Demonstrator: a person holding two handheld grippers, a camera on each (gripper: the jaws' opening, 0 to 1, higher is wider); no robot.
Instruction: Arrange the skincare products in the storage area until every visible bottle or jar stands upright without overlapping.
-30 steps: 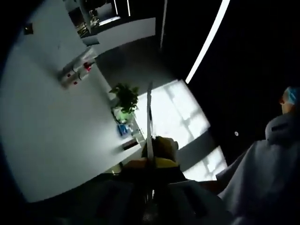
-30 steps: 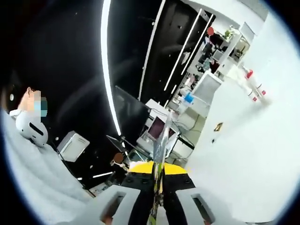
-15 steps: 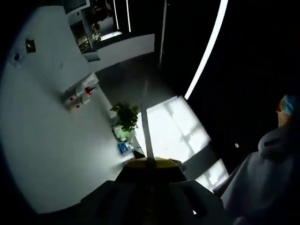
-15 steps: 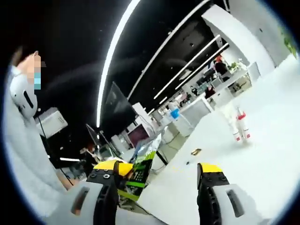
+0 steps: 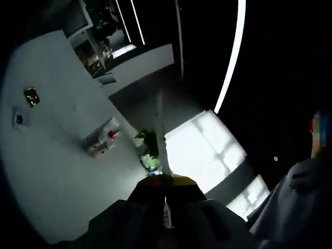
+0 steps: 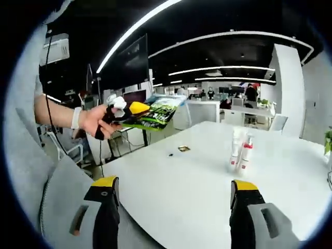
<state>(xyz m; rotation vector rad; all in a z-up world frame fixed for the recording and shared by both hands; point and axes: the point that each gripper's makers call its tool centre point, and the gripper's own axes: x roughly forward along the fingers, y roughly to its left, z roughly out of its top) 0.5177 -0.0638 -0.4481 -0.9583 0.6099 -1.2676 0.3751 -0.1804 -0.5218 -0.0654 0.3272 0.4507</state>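
Two slim white bottles with red caps [image 6: 241, 152] stand upright side by side on the white table [image 6: 197, 192]; in the left gripper view these bottles [image 5: 104, 141] look small and tilted with the view. My right gripper [image 6: 176, 199] is open and holds nothing, well short of the bottles. A hand holds my left gripper [image 6: 124, 109] up at the left, off the table, shut on a flat green printed packet [image 6: 158, 112]. In its own view the left gripper [image 5: 166, 182] shows the packet [image 5: 162, 135] edge-on as a thin strip.
A small gold item [image 6: 183, 149] and a dark speck [image 6: 170, 154] lie on the table left of the bottles. A potted plant [image 5: 150, 149] stands near the table's edge. Chairs and desks fill the room behind. A person's sleeve [image 6: 31, 171] is at the left.
My right gripper has opened and let go of the green packet, which stays in the left gripper. The right view has swung down onto the table; the left view shifted slightly.
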